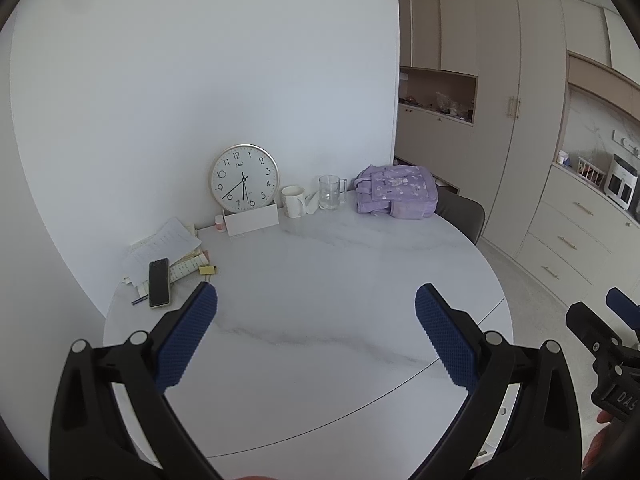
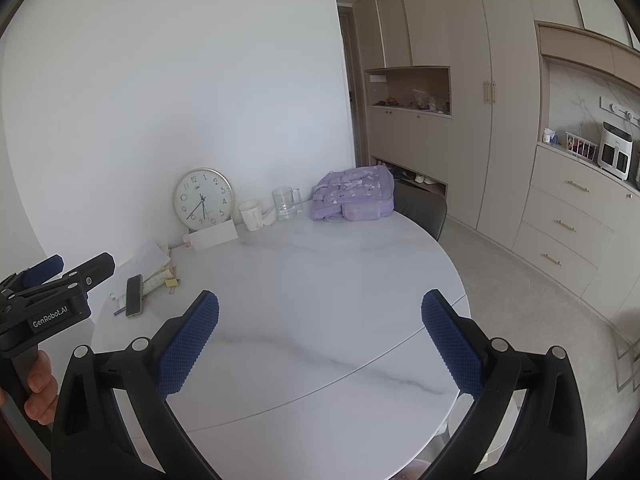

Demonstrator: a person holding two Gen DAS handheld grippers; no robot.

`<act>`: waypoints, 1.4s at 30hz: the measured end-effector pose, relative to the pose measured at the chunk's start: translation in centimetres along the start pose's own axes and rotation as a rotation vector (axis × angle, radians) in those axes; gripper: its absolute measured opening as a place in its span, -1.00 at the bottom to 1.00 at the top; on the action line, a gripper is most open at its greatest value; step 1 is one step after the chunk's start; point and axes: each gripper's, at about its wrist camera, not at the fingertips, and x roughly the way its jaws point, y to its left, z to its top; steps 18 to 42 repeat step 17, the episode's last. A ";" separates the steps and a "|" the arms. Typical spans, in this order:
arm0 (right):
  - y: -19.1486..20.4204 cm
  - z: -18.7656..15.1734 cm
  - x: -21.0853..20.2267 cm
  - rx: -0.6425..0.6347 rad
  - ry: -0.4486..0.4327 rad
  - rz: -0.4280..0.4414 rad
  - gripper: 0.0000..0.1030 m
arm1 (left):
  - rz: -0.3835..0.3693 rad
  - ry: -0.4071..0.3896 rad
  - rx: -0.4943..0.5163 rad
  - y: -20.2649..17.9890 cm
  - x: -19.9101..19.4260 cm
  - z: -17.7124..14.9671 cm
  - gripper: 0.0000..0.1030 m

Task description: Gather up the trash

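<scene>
- Left wrist view: the left gripper (image 1: 316,312) hangs over the near part of the round marble table (image 1: 320,288). Its two blue pads are spread wide and there is nothing between them.
- What looks most like trash is a crumpled white tissue (image 1: 311,201). It lies at the far edge of the table, squeezed between the white mug (image 1: 293,201) and the glass mug (image 1: 331,192), and seems to touch both.
- I judge the tissue very light, soft and easy to crush. It will not slip, but it can tear or drag. The best hold seems to be on the thick bunched middle, with a full close of the pads.
- The glass mug is fragile and just beside it, so the approach should come from the front, not from the side.
- Right wrist view: the right gripper (image 2: 320,312) is also wide open and holds nothing. It is over the near half of the table (image 2: 320,280).
- The tissue (image 2: 269,216) shows again between the white mug (image 2: 251,214) and the glass mug (image 2: 285,202), well apart from both grippers.
- The paper pile (image 2: 154,264) with the phone (image 2: 134,295) is at the left edge. I cannot tell if any of these papers are trash.
</scene>
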 end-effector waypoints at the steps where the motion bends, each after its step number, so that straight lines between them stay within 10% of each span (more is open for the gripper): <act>1: 0.0 -0.1 0.1 -0.001 0.001 0.000 0.96 | 0.000 0.000 0.001 0.0 0.1 0.0 0.85; 42: -0.3 -0.3 0.3 0.004 0.003 -0.001 0.95 | -0.027 0.008 0.019 -0.5 0.9 -0.2 0.85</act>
